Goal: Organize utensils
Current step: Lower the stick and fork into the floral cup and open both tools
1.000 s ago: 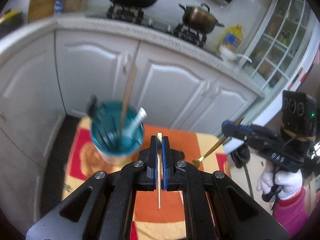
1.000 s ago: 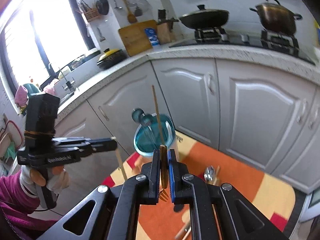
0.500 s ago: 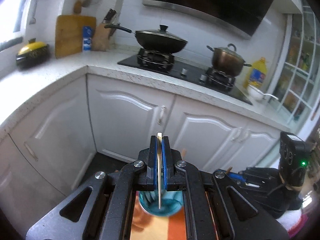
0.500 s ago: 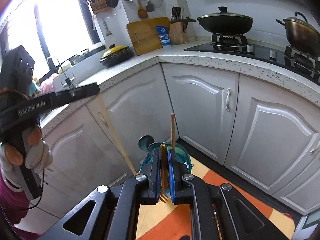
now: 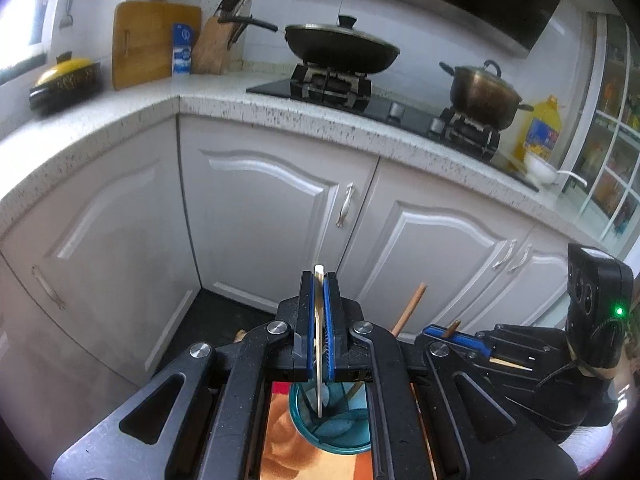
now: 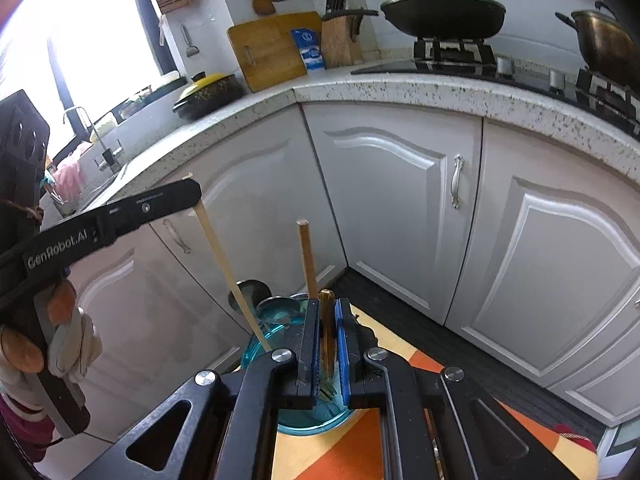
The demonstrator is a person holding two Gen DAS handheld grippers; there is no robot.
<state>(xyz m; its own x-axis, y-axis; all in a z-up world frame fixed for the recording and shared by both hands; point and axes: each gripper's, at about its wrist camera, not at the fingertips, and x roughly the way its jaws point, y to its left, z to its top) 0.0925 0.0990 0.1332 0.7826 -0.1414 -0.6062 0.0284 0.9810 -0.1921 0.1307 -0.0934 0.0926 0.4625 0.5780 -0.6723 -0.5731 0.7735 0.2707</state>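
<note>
A teal utensil cup (image 5: 332, 432) stands on an orange patterned cloth (image 5: 280, 448), right under both grippers; it also shows in the right wrist view (image 6: 256, 350). My left gripper (image 5: 319, 280) is shut on a pale chopstick (image 5: 319, 360) whose lower end hangs inside the cup. My right gripper (image 6: 327, 300) is shut on a gold fork (image 6: 328, 328), tines down over the cup. A brown chopstick (image 6: 307, 256) and metal spoons (image 6: 276, 306) stand in the cup. The left gripper (image 6: 192, 196) shows in the right wrist view with the pale chopstick (image 6: 228, 268).
White cabinet doors (image 5: 276, 208) stand behind the table. A speckled counter (image 5: 360, 124) carries a stove with a black wok (image 5: 340, 48) and a pot (image 5: 480, 92). A cutting board (image 6: 272, 50) and a knife block (image 6: 338, 38) lean at the wall.
Both grippers have risen and tilted up, so the cup now sits low under the fingers. The pale chopstick's end has come down into the cup. The fork has moved over the cup.
</note>
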